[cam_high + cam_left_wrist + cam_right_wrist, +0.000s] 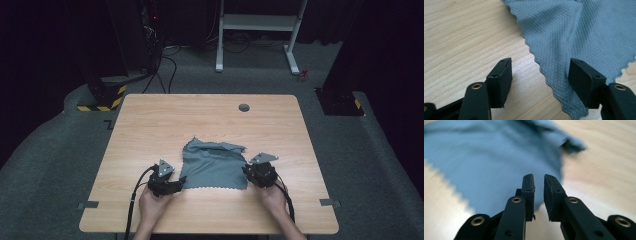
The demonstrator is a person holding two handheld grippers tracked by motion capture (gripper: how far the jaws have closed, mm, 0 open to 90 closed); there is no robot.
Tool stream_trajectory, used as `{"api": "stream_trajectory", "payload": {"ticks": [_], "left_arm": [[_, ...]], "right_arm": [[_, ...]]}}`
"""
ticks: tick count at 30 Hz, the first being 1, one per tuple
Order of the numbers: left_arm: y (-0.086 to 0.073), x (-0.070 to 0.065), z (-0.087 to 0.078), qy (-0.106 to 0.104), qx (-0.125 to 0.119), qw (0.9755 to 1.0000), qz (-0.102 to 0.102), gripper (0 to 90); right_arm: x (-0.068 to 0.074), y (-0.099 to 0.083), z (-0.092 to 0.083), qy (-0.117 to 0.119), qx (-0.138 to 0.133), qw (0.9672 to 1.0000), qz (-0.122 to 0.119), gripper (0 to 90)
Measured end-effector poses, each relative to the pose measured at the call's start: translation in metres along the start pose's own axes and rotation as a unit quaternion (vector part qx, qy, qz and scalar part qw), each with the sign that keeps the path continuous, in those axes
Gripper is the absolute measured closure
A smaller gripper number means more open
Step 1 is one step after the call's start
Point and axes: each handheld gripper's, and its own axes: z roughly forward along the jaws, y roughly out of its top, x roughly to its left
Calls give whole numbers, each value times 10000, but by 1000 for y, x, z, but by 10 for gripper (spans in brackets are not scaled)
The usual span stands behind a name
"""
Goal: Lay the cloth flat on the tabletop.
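A grey-blue cloth (215, 165) with scalloped edges lies rumpled on the wooden table (200, 115), its far corners folded over. My left gripper (181, 184) sits at the cloth's near left corner. In the left gripper view its jaws (540, 75) stand wide open, with the cloth's (579, 37) wavy edge lying flat between them and the pads off the fabric. My right gripper (246, 170) is at the cloth's right edge. In the right gripper view its jaws (539, 182) are parted by a narrow gap, nothing between them, and the cloth (486, 157) spreads blurred beyond.
A round cable hole (244, 107) sits near the table's far edge. Grey tape strips (89, 204) (330, 202) mark the near left and right edges. On the floor beyond are a white desk frame (257, 22) and a black stand with striped feet (102, 97).
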Motion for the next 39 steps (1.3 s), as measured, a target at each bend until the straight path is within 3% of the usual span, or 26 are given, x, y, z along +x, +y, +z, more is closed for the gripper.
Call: {"api": "stream_trajectory", "payload": {"ticks": [3,7,10,13,17,19,23,26,27,28,29,30,32,34,37,39], "left_arm": [[0,0,0,1,-1,10000,0,361],[0,0,0,1,1,10000,-1,361],[0,0,0,1,2,10000,1,360],[0,0,0,-2,6,10000,1,360],[0,0,0,-12,9,10000,8,358],[0,0,0,-29,10,10000,18,344],[0,-3,0,-102,15,9999,59,326],[0,-8,-1,-148,10,9998,130,335],[-1,-10,-2,-192,-21,9997,170,374],[-3,-15,-4,-297,-72,9991,281,522],[-3,-15,-4,-297,-72,9991,281,596],[-5,-21,-7,-396,-116,9980,487,674],[-6,-26,-9,-446,-100,9968,653,777],[-5,-27,-10,-448,-64,9962,740,849],[-5,-34,-15,-482,115,9940,979,883],[-5,-35,-17,-500,155,9933,1033,885]], "right_arm": [[12,-15,-10,92,1,9997,-204,747],[16,-32,-15,223,-14,9998,-12,717],[17,-36,-13,261,8,9996,-57,711],[20,-37,-9,281,50,9995,-118,744],[24,-37,-9,347,71,9991,-241,889],[27,-40,-14,278,50,9987,-422,896],[23,-47,-24,404,29,9989,-238,896],[23,-49,-28,367,62,9989,-268,896],[23,-50,-29,354,125,9989,-294,895],[24,-52,-29,361,181,9986,-353,893],[24,-52,-29,361,181,9986,-353,893],[24,-54,-29,380,146,9985,-354,891],[23,-54,-29,410,139,9986,-317,891],[24,-55,-29,408,136,9986,-301,892],[25,-56,-32,448,104,9984,-321,892],[26,-58,-34,455,106,9983,-341,891]]}}
